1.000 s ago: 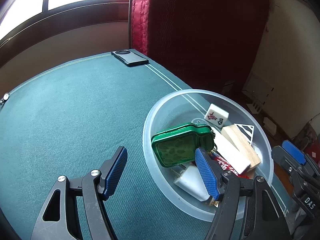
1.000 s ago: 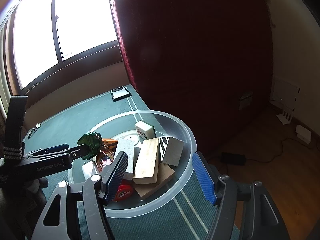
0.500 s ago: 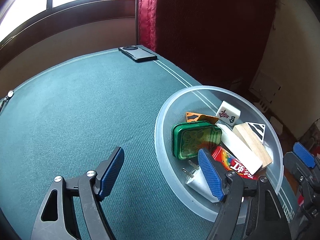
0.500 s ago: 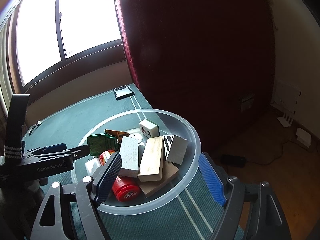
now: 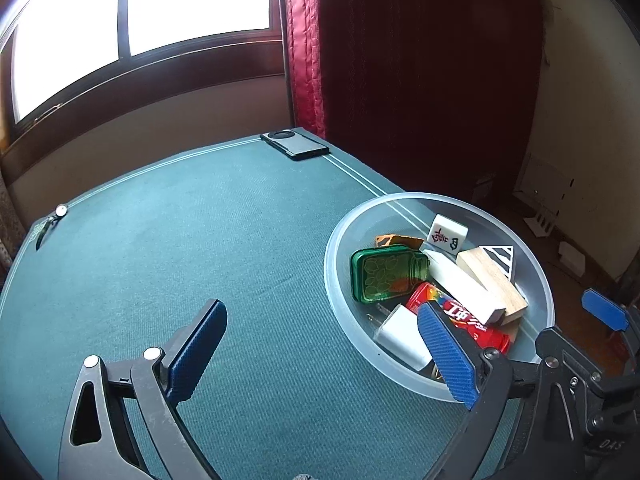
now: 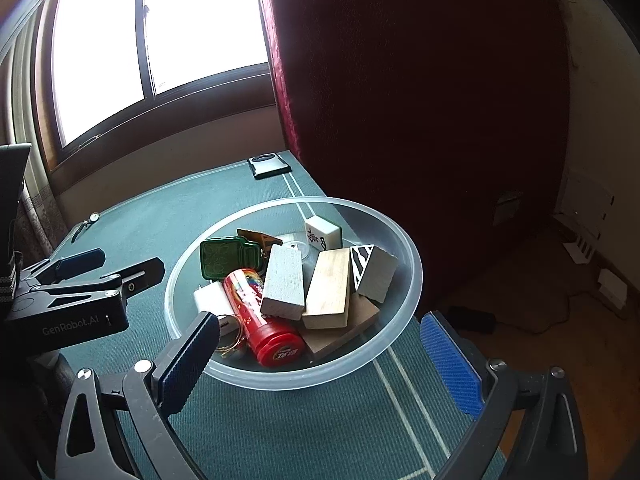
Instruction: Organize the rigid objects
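I had both jaws spread wide and empty: left gripper point(image 5: 320, 356) beside the clear bowl point(image 6: 404, 312), right gripper point(image 6: 320, 364) at its near rim (green tin point(image 6: 224, 258) lay inside among blocks).

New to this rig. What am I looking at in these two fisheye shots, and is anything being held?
There is no robot arm. A person carries one hand-held gripper in each hand, and each has a fisheye camera looking forward along its two blue-padded fingers.

The left wrist view shows the left hand-held gripper, open and empty, over a green felt table. The right wrist view shows the right hand-held gripper, also open and empty, straddling the near rim of a clear plastic bowl.

In the bowl: a green tin, a red can, a mahjong tile, a wooden block, a grey block and a white plug adapter. A phone lies at the table's far edge.
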